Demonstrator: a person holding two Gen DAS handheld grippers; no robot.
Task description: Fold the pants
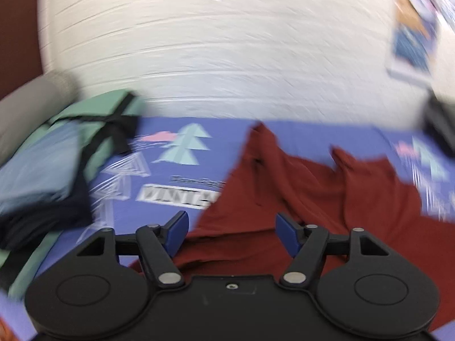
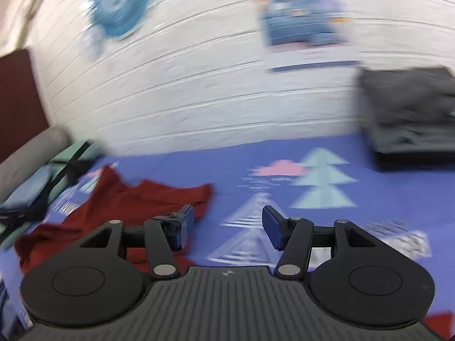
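Dark red pants (image 1: 307, 190) lie crumpled on a purple printed bedsheet (image 1: 176, 125). In the left wrist view they spread from the middle to the right, just ahead of and under my left gripper (image 1: 231, 231), which is open and empty above their near edge. In the right wrist view the pants (image 2: 119, 201) lie to the left. My right gripper (image 2: 227, 228) is open and empty over bare sheet (image 2: 355, 227), with its left fingertip (image 2: 186, 224) near the pants' right edge. Both views are blurred by motion.
A stack of folded clothes, green, blue and black (image 1: 65, 156), sits at the left by a grey pillow (image 1: 28, 105). A dark folded pile (image 2: 412, 110) lies at the far right. A white brick wall (image 2: 199, 93) with posters rises behind the bed.
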